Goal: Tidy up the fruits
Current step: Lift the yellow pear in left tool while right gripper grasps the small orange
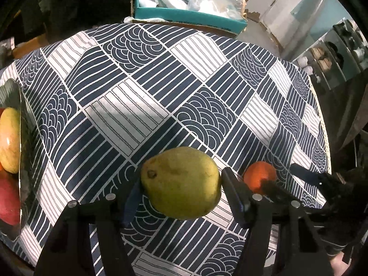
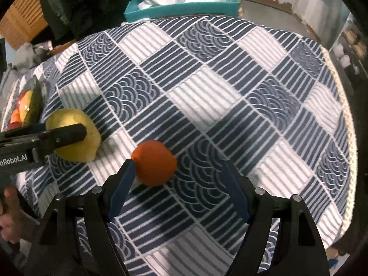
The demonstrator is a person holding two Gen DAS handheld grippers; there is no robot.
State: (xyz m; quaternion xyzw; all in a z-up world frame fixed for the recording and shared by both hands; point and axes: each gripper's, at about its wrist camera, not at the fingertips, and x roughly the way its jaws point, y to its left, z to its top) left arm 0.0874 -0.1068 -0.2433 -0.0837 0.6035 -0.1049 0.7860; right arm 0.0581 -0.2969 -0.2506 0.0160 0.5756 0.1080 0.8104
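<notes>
The yellow-green pear (image 1: 181, 184) lies on its side between the two fingers of the left tool (image 1: 179, 195), its long axis running across the gap, the dimpled blossom end toward the left finger and the broader flank against the right finger (image 1: 232, 191). The left tool pinches the pear; from the right wrist view one dark finger crosses its flank (image 2: 73, 141). Whether the pear touches the cloth I cannot tell.

The round orange fruit (image 2: 154, 163) rests on the navy-and-white patterned tablecloth (image 1: 161, 80) over the worktop, just to the right of the pear. The right tool (image 2: 181, 181) is spread wide, its left blue pad touching or nearly touching the fruit and the right pad well apart from it.

At the left edge of the cloth stands a dark shallow bowl (image 1: 23, 119) with a yellow-red mango (image 1: 10, 142) and a red fruit (image 1: 8, 204) inside.

The cloth ahead of both tools is broad and bare up to the far edge, where a teal cardboard box (image 1: 184, 17) with plastic bags sits beyond. The trimmed right edge of the cloth curves down near the right tool's side.
</notes>
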